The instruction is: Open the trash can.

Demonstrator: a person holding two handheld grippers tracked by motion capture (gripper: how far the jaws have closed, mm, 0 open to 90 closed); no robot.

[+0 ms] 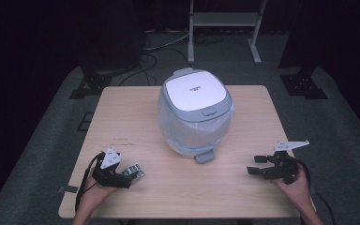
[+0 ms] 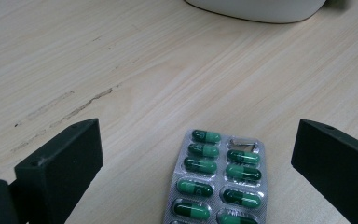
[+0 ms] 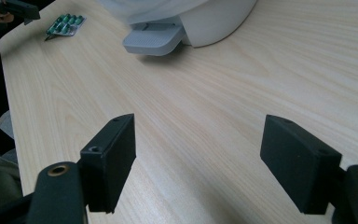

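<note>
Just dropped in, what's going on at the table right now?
A person holds a gripper in each hand at a wooden table. The left gripper has its jaws open on either side of a blister pack of green capsules lying flat, not yet gripped. The right gripper is open over bare wood. A lidded white pedal bin with a liner stands mid-table, lid shut.

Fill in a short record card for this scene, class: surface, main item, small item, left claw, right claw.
surface: wooden table
main item: pedal bin, lid shut, liner bag fitted, pedal facing the person
small item: blister pack of green capsules, flat on the table, one pocket empty
left claw: open, jaws either side of the pack
right claw: open, nothing between its jaws
</note>
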